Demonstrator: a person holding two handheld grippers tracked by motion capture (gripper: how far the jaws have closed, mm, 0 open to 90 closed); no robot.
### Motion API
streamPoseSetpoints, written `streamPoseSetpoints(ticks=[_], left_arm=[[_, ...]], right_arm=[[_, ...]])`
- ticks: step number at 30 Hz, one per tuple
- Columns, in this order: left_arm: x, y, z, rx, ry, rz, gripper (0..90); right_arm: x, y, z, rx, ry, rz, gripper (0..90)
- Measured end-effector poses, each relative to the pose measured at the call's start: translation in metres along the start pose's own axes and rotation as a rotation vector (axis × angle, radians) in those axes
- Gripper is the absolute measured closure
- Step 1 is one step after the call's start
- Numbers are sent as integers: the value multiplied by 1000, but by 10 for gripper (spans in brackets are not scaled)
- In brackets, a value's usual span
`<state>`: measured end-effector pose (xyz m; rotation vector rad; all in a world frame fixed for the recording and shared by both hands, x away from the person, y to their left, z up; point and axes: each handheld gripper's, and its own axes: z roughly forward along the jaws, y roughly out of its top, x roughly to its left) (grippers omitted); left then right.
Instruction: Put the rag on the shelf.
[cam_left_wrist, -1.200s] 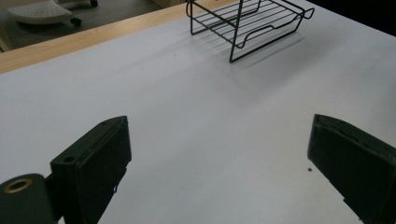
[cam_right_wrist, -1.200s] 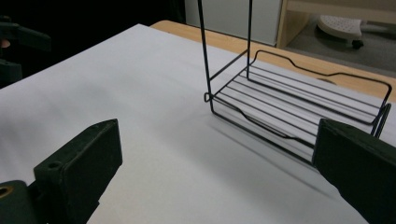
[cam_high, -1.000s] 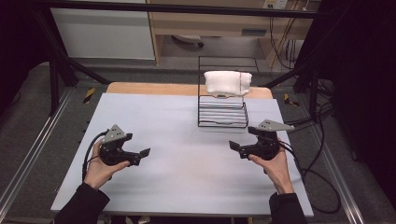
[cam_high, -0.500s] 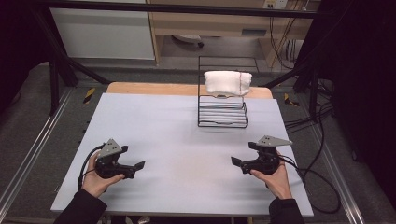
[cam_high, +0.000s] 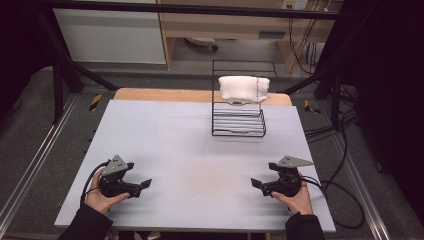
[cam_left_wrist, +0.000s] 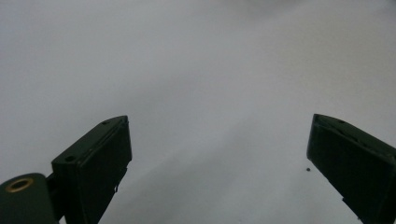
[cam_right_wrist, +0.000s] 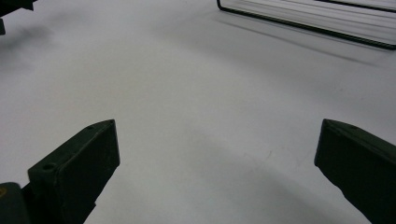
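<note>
Currently both hands sit low at the near edge of the pale worktop (cam_high: 200, 145), well apart. Left tongs (cam_high: 142, 184) point inward toward the middle, jaws spread wide over bare surface, nothing between them. Right tongs (cam_high: 256, 183) mirror that, jaws also spread and empty. Black wire rack (cam_high: 238, 120) stands at the far side, right of centre; folded white cloth (cam_high: 243, 88) rests on its top back edge.

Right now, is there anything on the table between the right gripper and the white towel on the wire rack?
Nothing visible. Bare table lies between the right gripper and the wire rack, and the white towel rests on the rack's top rim.
</note>
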<state>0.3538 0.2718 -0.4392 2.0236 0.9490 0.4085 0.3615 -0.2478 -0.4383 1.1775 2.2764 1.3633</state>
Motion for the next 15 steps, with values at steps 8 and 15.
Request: streamPoseSetpoints(ticks=[8,15], left_arm=[[-2,-1,0,-3,-12,5,65],[-1,-2,0,-3,-13,-4,65]], right_arm=[[0,-3,2,20,2,1,7],[0,-4,2,29,3,-1,7]])
